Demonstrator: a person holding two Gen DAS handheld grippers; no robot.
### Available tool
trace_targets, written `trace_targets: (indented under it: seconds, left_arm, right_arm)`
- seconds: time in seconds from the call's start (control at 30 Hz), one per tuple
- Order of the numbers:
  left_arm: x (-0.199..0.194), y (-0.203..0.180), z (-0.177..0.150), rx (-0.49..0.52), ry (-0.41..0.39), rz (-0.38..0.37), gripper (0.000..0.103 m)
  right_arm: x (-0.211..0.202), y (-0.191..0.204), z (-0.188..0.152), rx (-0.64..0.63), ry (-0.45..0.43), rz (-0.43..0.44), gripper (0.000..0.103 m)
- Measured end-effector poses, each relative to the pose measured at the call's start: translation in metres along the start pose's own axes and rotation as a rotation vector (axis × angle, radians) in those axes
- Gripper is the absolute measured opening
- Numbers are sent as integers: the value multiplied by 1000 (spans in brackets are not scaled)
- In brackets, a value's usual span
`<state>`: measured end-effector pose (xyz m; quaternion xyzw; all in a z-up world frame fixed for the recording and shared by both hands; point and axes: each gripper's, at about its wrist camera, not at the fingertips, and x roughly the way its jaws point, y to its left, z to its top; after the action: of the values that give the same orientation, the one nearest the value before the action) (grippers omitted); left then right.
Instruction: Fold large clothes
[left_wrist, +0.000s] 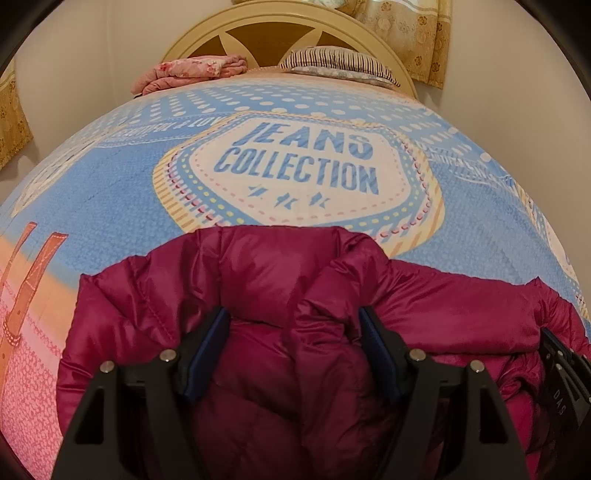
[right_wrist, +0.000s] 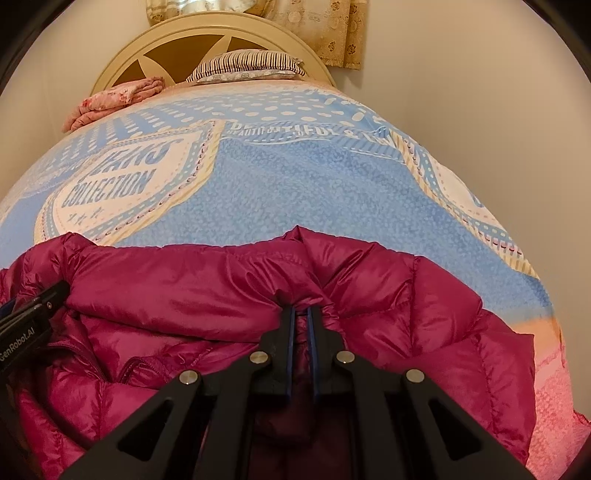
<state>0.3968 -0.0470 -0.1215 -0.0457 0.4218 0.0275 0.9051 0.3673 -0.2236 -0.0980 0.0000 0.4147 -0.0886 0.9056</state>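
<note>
A magenta puffer jacket (left_wrist: 258, 280) lies bunched on the near part of the bed. It also fills the lower half of the right wrist view (right_wrist: 192, 280). My left gripper (left_wrist: 293, 321) is open, its jaws wide apart around a ridge of the jacket, with fabric between them. My right gripper (right_wrist: 301, 312) is shut on a pinched fold of the jacket. The right gripper's body shows at the right edge of the left wrist view (left_wrist: 561, 369); the left gripper's body shows at the left edge of the right wrist view (right_wrist: 33, 306).
The bed carries a blue quilt (left_wrist: 122, 192) printed "JEANS COLLECTION". At the far end lie a folded pink blanket (left_wrist: 192, 72), a striped pillow (left_wrist: 332, 61) and a cream headboard (left_wrist: 280, 22). A wall and curtains (left_wrist: 410, 33) stand behind.
</note>
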Motion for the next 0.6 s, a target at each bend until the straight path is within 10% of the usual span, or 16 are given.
trace_targets:
  seconds: [0.6]
  left_arm:
    - [2, -4, 1, 19, 1, 38, 81]
  right_arm:
    - [12, -4, 11, 11, -9, 37, 6]
